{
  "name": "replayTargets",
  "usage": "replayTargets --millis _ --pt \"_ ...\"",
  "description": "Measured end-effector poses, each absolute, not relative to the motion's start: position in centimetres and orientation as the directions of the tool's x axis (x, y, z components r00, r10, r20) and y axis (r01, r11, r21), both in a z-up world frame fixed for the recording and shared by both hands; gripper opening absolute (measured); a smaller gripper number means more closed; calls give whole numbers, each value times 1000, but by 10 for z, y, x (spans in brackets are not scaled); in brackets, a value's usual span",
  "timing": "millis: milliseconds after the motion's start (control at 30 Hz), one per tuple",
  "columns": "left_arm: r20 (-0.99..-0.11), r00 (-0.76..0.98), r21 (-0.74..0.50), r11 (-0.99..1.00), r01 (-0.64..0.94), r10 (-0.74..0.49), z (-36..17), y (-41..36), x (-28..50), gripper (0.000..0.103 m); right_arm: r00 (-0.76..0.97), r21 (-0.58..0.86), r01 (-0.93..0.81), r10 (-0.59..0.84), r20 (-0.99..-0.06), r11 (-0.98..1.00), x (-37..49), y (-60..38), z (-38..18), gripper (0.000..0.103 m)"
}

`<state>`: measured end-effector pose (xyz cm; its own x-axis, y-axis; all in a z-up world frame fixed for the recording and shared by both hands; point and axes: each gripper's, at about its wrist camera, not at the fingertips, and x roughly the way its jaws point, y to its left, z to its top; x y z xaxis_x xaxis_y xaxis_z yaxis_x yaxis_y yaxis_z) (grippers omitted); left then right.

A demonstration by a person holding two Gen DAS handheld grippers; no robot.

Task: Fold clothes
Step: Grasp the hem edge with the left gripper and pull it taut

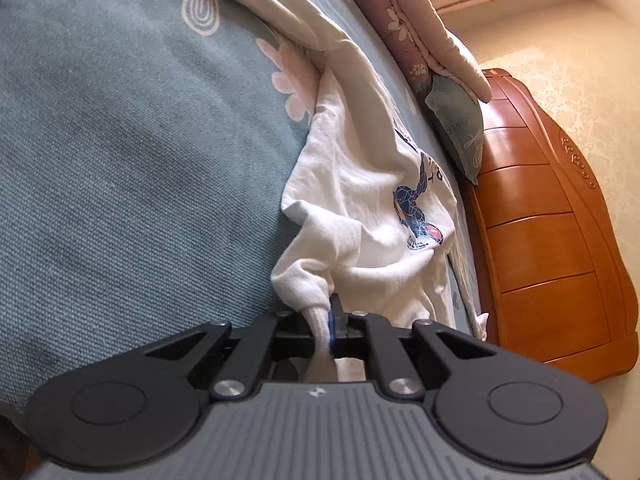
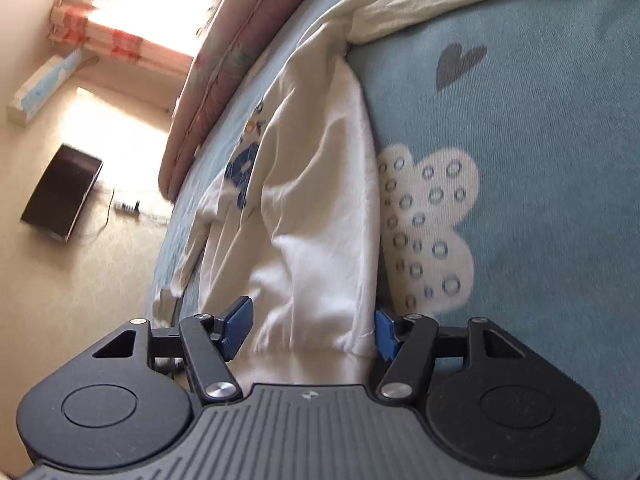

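A white sweatshirt with a blue printed figure lies rumpled on the blue bedsheet. My left gripper is shut on a ribbed edge of the sweatshirt, which bunches between the pads. In the right wrist view the same sweatshirt stretches away from me. My right gripper is open, its blue pads either side of the sweatshirt's hem, which lies between them.
A cream blanket and a pink floral quilt lie at the far side of the bed. A pillow leans on the wooden headboard. On the floor are a dark box and a power strip.
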<state>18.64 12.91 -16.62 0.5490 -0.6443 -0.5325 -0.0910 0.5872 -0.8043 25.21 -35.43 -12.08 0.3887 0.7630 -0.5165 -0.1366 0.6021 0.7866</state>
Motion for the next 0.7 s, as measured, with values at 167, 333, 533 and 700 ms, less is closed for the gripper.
replayTargets --millis 167,333,533,700 --pt "-533 542 -804 588 -87 -650 -167 130 191 10 358 794 -139 778 -517 592 259 -351 -125 42" --pt "-544 549 -793 603 -88 -635 -164 126 190 9 379 845 -63 796 -471 530 260 -368 -146 2" --pt "-572 535 -754 655 -46 -622 -135 118 189 4 409 807 -129 772 -486 577 249 -364 -110 5" --pt "-518 549 -759 648 59 -656 -91 115 180 4 453 795 -206 776 -439 570 243 -379 -62 5"
